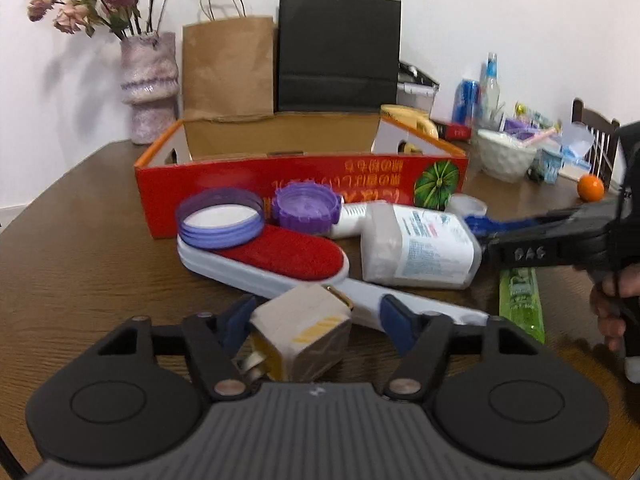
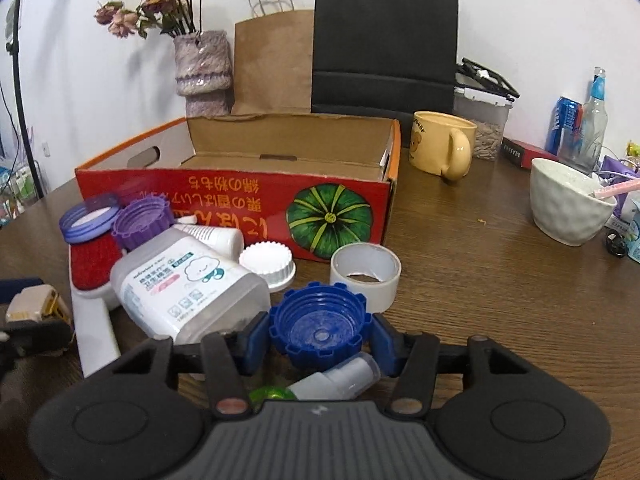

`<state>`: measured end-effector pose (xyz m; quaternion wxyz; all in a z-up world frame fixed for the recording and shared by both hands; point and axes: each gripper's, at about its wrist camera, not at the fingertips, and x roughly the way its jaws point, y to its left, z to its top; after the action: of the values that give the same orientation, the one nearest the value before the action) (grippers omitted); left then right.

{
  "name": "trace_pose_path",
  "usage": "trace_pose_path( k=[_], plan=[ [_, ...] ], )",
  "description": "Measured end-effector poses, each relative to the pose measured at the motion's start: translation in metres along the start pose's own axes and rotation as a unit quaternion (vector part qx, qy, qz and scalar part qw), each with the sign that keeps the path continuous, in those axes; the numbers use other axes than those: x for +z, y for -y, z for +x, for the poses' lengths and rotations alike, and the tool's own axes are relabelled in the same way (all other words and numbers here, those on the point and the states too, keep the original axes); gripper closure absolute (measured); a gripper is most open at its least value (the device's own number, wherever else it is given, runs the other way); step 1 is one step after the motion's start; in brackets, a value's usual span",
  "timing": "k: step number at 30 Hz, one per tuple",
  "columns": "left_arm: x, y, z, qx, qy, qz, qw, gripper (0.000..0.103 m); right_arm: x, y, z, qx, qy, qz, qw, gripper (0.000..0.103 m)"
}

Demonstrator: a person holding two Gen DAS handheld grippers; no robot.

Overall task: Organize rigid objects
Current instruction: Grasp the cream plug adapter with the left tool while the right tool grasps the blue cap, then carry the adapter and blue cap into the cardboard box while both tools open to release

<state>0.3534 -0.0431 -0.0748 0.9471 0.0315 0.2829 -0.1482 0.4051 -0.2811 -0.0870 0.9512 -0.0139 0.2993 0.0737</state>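
My left gripper is shut on a small cream and yellow box, held tilted just above the table; the same box shows at the far left of the right wrist view. My right gripper has both blue pads against a blue ribbed cap, mouth up, and comes in from the right in the left wrist view. Ahead lies a pile: a white bottle on its side, a red-padded lint brush, a lilac lid and a purple cap. Behind it stands an open red cardboard box.
A white cap and a tape roll sit before the box. A small spray bottle lies under my right gripper, a green tube beside it. Mug, bowl, vase and paper bags stand behind.
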Motion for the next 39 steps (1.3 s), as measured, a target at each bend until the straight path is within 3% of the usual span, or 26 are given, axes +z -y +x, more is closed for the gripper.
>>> trace_pose_path(
  k=[2, 5, 8, 9, 11, 14, 17, 20, 24, 30, 35, 39],
  plan=[
    [0.0, 0.003, -0.001, 0.004, -0.01, 0.013, 0.9999, 0.052, 0.001, 0.0, -0.008, -0.017, 0.015, -0.003, 1.0, 0.05],
    [-0.003, 0.001, -0.008, -0.027, -0.014, 0.008, 0.9995, 0.05, 0.003, 0.004, -0.022, -0.026, 0.037, 0.005, 0.999, 0.05],
    [-0.008, 0.003, -0.009, -0.027, -0.02, 0.012, 0.9994, 0.051, 0.003, 0.003, -0.036, -0.028, 0.051, 0.004, 0.998, 0.05],
    [-0.009, 0.003, -0.008, -0.025, -0.021, 0.012, 0.9994, 0.061, 0.003, 0.001, -0.042, -0.028, 0.057, 0.001, 0.998, 0.05],
    [-0.01, 0.003, -0.007, -0.015, -0.021, 0.004, 0.9997, 0.07, 0.0, -0.005, -0.057, -0.026, 0.073, -0.005, 0.997, 0.05],
    [-0.011, 0.003, -0.008, 0.012, -0.014, -0.017, 0.9997, 0.071, -0.012, -0.021, -0.079, -0.016, 0.09, -0.02, 0.996, 0.05],
    [-0.014, 0.007, -0.024, 0.038, 0.019, -0.02, 0.9989, 0.071, -0.024, -0.035, -0.1, -0.003, 0.103, -0.022, 0.994, 0.05],
    [-0.018, 0.009, -0.052, 0.036, 0.056, -0.04, 0.997, 0.071, -0.033, -0.045, -0.121, 0.011, 0.121, -0.022, 0.992, 0.05],
    [-0.027, 0.018, -0.099, 0.067, 0.09, -0.063, 0.9916, 0.071, -0.049, -0.063, -0.15, 0.033, 0.13, -0.026, 0.991, 0.05],
    [-0.027, 0.021, -0.161, 0.096, 0.142, -0.061, 0.9833, 0.071, -0.064, -0.071, -0.186, 0.046, 0.145, -0.012, 0.988, 0.05],
    [-0.02, 0.021, -0.203, 0.106, 0.197, -0.064, 0.9725, 0.071, -0.065, -0.076, -0.217, 0.041, 0.181, -0.01, 0.983, 0.05],
    [-0.014, 0.025, -0.215, 0.097, 0.205, -0.056, 0.9723, 0.071, -0.06, -0.076, -0.234, 0.035, 0.202, 0.0, 0.979, 0.05]
  ],
)
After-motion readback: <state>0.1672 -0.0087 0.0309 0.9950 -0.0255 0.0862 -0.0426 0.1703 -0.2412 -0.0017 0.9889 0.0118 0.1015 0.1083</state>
